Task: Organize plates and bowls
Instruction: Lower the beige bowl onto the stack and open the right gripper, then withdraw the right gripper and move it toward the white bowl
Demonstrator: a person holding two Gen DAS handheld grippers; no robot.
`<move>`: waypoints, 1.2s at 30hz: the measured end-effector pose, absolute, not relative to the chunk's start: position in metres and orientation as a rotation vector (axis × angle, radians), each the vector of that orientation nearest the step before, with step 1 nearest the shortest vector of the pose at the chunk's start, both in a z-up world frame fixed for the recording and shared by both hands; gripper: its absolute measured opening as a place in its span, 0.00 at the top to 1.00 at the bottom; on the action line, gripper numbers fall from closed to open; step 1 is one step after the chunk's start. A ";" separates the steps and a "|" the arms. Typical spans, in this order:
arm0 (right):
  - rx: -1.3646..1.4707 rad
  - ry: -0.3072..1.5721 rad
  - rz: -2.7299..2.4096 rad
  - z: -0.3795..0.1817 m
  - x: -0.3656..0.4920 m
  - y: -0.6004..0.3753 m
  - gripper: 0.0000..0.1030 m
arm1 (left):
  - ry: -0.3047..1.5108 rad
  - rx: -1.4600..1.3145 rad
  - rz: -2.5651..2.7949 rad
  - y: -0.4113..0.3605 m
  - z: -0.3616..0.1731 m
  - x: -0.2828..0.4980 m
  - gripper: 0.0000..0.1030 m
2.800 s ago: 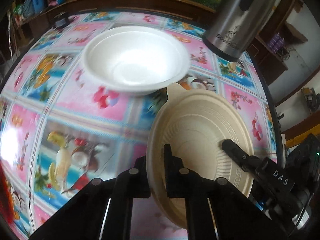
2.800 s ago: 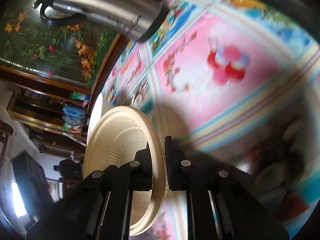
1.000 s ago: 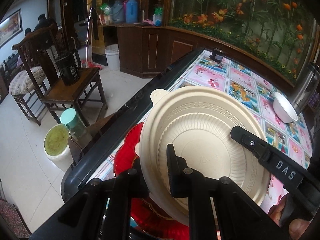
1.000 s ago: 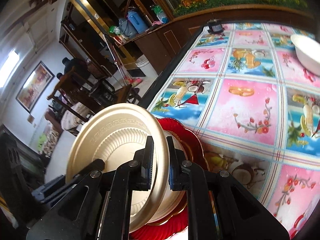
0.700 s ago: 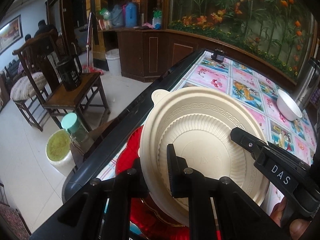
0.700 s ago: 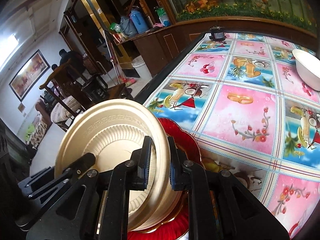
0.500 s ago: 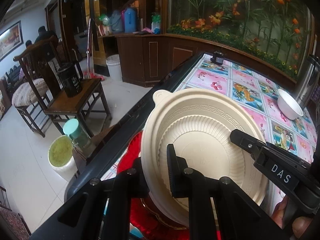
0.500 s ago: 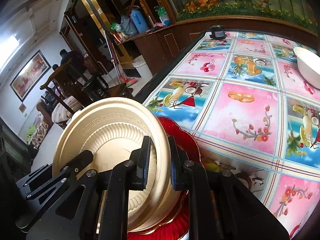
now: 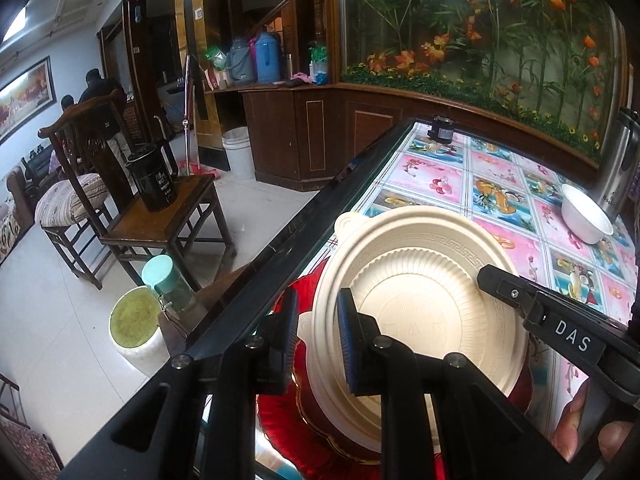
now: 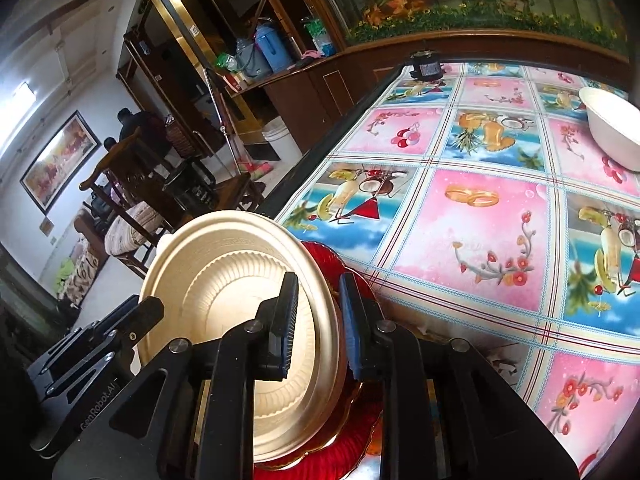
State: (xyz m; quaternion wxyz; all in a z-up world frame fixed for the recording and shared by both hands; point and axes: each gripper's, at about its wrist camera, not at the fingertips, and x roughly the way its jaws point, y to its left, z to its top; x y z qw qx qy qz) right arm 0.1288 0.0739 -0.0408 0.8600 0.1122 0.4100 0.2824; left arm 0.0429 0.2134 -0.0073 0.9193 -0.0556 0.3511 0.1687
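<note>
**Both grippers letting go of the cream plate on the stack**

The left gripper (image 9: 316,336) straddles the near-left rim of the cream embossed plate (image 9: 420,304); its jaws have just been opening, and a gap shows on either side of the rim, so the pads no longer pinch it. The right gripper (image 10: 318,322) straddles the opposite rim, its jaws likewise just parted with the rim loose between them. The plate sits on another cream dish, itself on the red scalloped plate (image 10: 352,452) at the table's near corner. The step in hand looks like the release after stacking. Next, both grippers should back off along the rim without dragging it, then head for the white bowl (image 10: 612,136), well beyond the red plate beside the steel kettle (image 9: 618,168).
</note>
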 end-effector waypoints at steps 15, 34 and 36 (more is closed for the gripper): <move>0.258 0.830 0.610 -0.035 0.125 0.064 0.75 | 0.663 -0.090 0.377 0.212 0.007 0.034 0.55; 0.402 0.929 0.692 -0.051 0.143 0.046 0.64 | 0.655 -0.139 0.490 0.237 0.010 0.025 0.41; 0.452 0.963 0.690 -0.053 0.146 0.043 0.67 | 0.655 -0.149 0.492 0.239 0.009 0.025 0.41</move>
